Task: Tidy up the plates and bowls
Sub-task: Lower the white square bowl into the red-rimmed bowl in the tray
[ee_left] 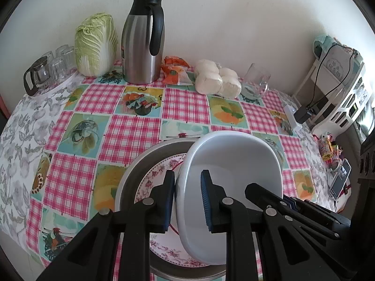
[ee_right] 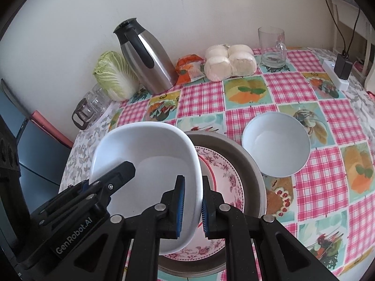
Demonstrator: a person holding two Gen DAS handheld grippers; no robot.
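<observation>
The white squarish ceramic bowl (ee_left: 232, 164) is clamped at opposite rims by left gripper (ee_left: 187, 201) and right gripper (ee_right: 193, 206) jaws, seemingly for level lowering onto the floral plate (ee_right: 225, 178).

White square bowl (ee_left: 232, 164) in both grippers, above floral plate (ee_left: 161, 173).

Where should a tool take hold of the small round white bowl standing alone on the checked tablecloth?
Probably by the rim of the small round white bowl, one finger inside and one outside the thin wall. It stands upright and open, with bare checked tablecloth to its right, so come from above on that side, away from the grey metal basin.
</observation>
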